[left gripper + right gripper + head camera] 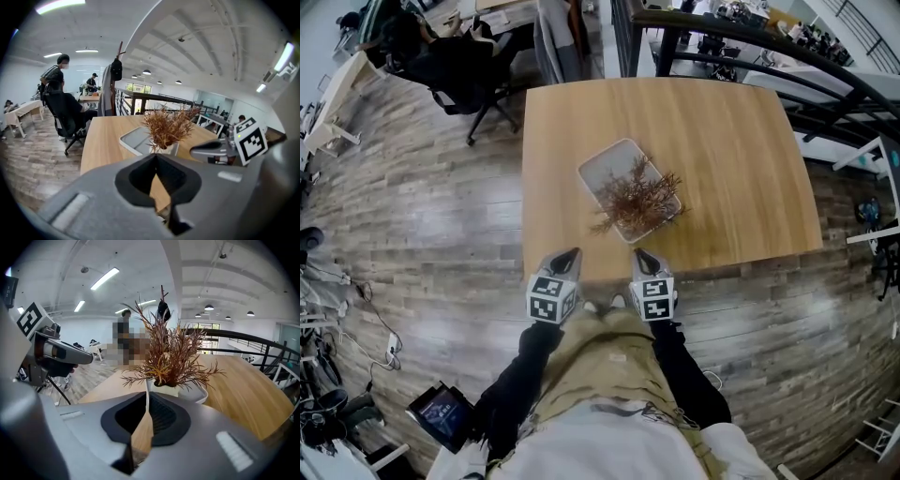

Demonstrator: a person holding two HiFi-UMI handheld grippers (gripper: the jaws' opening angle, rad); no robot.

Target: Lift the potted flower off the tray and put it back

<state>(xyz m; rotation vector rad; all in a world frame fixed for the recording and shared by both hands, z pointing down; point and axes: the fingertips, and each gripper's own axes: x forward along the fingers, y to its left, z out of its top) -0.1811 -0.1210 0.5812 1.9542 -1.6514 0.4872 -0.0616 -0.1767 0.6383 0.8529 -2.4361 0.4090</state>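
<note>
A potted plant point(636, 194) with dry brown fronds stands in a small white pot at the near end of a pale rectangular tray point(605, 167), on a wooden table point(722, 159). Both grippers hover at the table's near edge, short of the tray and touching nothing. My left gripper point(567, 260) is shut and empty, just left of the plant's line. My right gripper point(645, 262) is shut and empty, just right of it. In the left gripper view the plant point(168, 125) and tray point(133, 139) lie beyond the shut left gripper point(156, 155). In the right gripper view the plant point(171, 352) rises close ahead of the right gripper point(147, 394).
A black office chair point(459, 66) stands off the table's far left corner. A dark railing point(825, 66) runs behind the table on the right. Cables and a small device point(441, 412) lie on the wood floor at lower left. People point(54, 79) stand far back.
</note>
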